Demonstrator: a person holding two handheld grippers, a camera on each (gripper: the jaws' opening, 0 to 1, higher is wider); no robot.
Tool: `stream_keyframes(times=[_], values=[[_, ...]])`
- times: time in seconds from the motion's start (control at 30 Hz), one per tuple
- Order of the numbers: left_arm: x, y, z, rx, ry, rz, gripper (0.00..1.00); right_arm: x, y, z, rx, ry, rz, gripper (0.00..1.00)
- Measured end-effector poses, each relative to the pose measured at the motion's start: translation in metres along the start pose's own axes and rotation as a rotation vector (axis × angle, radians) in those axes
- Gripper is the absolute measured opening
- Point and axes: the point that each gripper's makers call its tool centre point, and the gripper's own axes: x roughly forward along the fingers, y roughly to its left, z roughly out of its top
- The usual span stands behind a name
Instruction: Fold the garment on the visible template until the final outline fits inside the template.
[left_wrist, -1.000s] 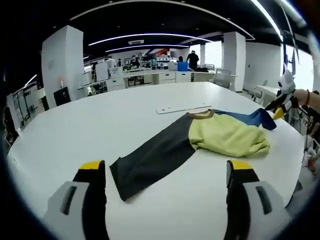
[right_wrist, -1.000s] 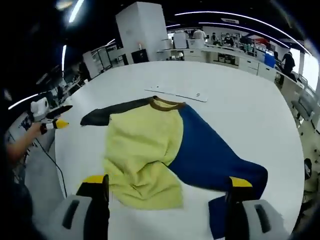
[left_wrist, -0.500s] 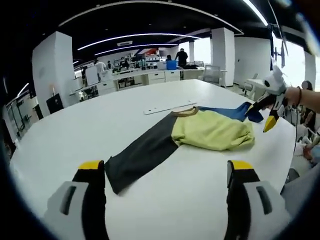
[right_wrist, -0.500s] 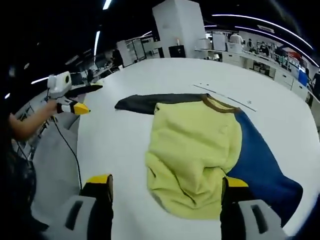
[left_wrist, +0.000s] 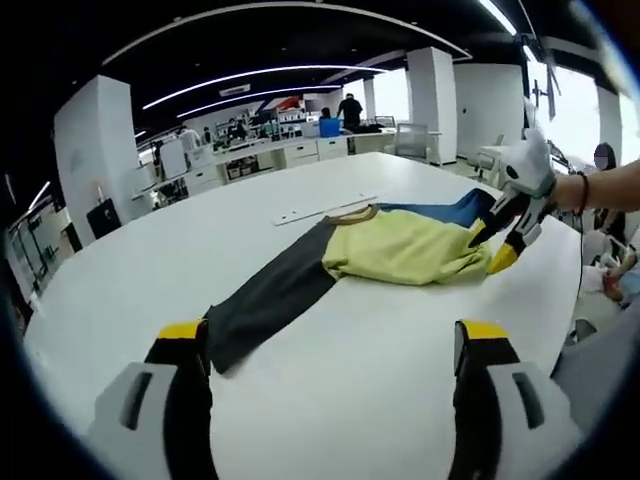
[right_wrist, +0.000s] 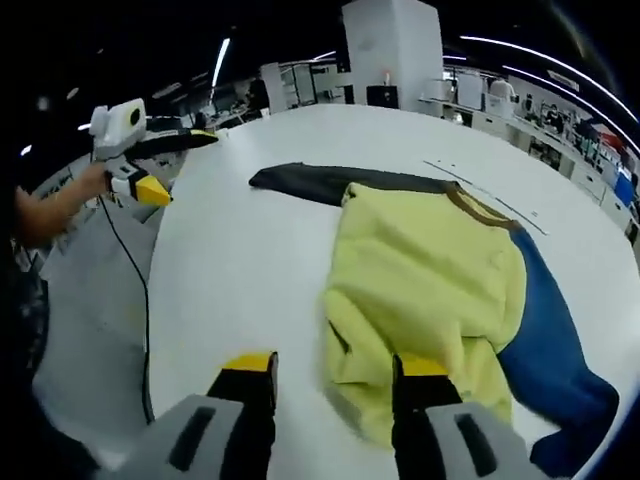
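The garment lies flat on a white table (left_wrist: 120, 270): a yellow body (left_wrist: 410, 245), a black sleeve (left_wrist: 265, 300) and a blue sleeve (left_wrist: 450, 210). My left gripper (left_wrist: 331, 335) stands open just short of the black sleeve's end, with nothing between its fingers. My right gripper (right_wrist: 336, 365) is low at the yellow hem (right_wrist: 370, 390), jaws narrowed but still apart, with the cloth edge between them. In the left gripper view the right gripper (left_wrist: 505, 240) hangs at the garment's right edge. In the right gripper view the left gripper (right_wrist: 135, 165) shows far left, beyond the black sleeve (right_wrist: 320, 182).
A thin pale strip (left_wrist: 325, 208) lies on the table beyond the brown collar (right_wrist: 480, 205). The table edge (right_wrist: 150, 330) runs close on the left of the right gripper view. Desks, pillars and people stand far behind.
My right gripper has come down onto the yellow hem and its jaws have narrowed. The left gripper has stayed open while its view has shifted slightly.
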Motion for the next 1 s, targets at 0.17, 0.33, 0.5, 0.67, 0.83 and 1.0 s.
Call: stream_keyframes(times=[0.17,0.33,0.5,0.67,0.83,1.0], values=[[-0.005,-0.007,-0.005,0.006,0.005,-0.003,0.99,0.011,-0.004,-0.003,-0.065,0.02,-0.044,0.27],[-0.012,-0.011,-0.009,0.015,0.011,0.01,0.99,0.021,-0.005,-0.001,-0.025,0.016,-0.046,0.26],[-0.016,-0.012,-0.012,-0.024,-0.004,-0.003,0.98,0.027,-0.007,-0.005,-0.024,0.041,-0.061,0.22],[-0.02,-0.015,-0.017,-0.004,0.008,-0.001,0.99,0.029,-0.01,-0.004,-0.016,0.039,-0.072,0.14],[-0.022,-0.023,-0.024,0.004,0.036,-0.028,0.97,0.028,-0.008,-0.002,0.004,0.033,-0.053,0.02],[-0.022,-0.028,-0.025,0.001,0.038,-0.035,0.96,0.018,0.011,0.011,-0.036,0.02,-0.006,0.01]])
